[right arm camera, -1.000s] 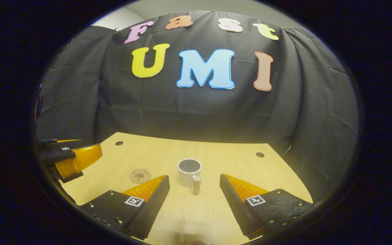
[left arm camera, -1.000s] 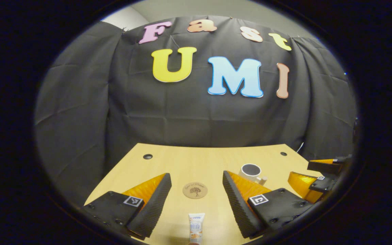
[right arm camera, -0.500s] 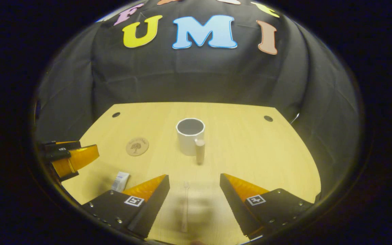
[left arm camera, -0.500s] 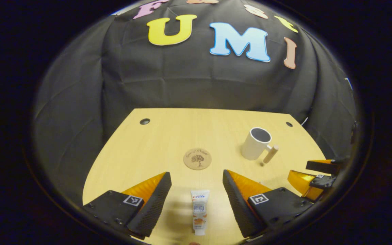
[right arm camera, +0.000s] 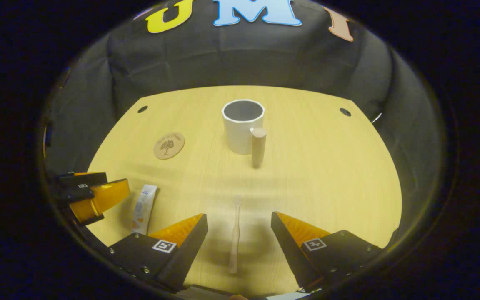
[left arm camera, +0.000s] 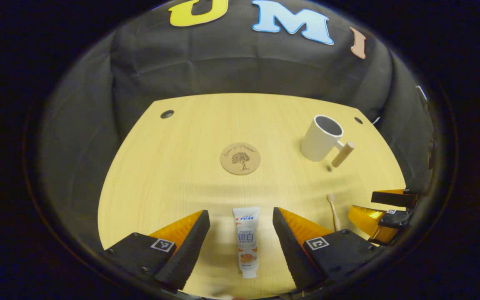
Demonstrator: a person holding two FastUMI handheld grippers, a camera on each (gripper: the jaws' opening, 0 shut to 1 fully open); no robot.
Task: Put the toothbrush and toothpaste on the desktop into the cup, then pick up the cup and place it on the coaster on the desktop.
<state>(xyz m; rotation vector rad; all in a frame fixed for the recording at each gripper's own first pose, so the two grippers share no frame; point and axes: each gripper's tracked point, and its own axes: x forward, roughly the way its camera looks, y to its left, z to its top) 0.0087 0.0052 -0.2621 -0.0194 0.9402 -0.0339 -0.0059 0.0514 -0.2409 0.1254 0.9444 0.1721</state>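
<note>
Toothpaste, a small white flat tube (left arm camera: 246, 241) with its crimped end pointing far, lies on the tabletop between the wide-open jaws of the left gripper (left arm camera: 241, 246), which grip nothing; the tube runs lengthwise down the gap, so closing should pinch it across its narrow width. In the right gripper view the right gripper (right arm camera: 239, 248) is lined up the same way, its jaws spread wide and empty on either side of the pale slim toothbrush (right arm camera: 235, 235), whose head points far toward the cup. Both tools appear poised above their targets, not yet touching them.

Farther out on the light wooden tabletop (right arm camera: 327, 175) stands the white cup (right arm camera: 243, 126), upright and empty, its wooden peg-like handle turned toward the near side, which probably leaves it easy to grasp later. The round cork coaster (left arm camera: 240, 158) with a tree print lies bare to the left of the cup, well apart from it.
</note>
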